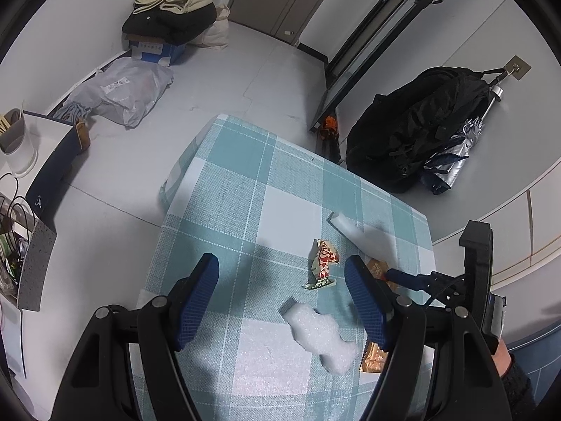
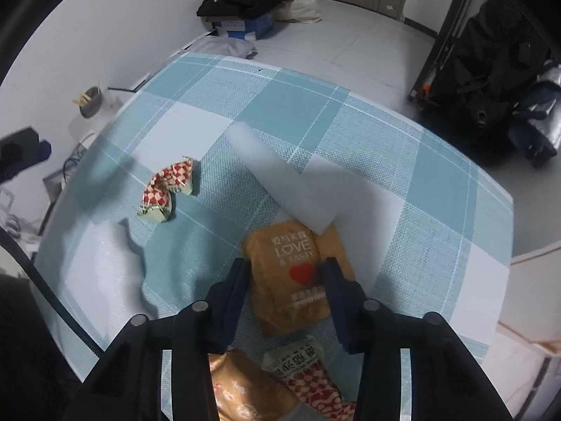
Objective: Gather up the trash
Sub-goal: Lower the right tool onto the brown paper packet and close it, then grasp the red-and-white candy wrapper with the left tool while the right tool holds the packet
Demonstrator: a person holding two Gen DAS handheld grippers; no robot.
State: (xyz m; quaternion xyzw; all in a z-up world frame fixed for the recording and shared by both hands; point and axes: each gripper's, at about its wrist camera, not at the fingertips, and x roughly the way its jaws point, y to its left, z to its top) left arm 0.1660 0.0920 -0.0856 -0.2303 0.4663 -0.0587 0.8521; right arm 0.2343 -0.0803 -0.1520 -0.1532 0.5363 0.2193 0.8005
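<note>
- Brown paper packet with a red heart lies on the checked tablecloth, right between the fingers of the right gripper, its long axis running roughly along them.
- Those fingers are spread and sit just beside the packet's two long edges; whether they touch it I cannot tell, and closing looks like the next move.
- Left gripper is spread wide above the cloth, holding nothing; a red-and-white wrapper and a white foam scrap lie between its fingers.
- Right hand is clearly nearer the packet.
</note>
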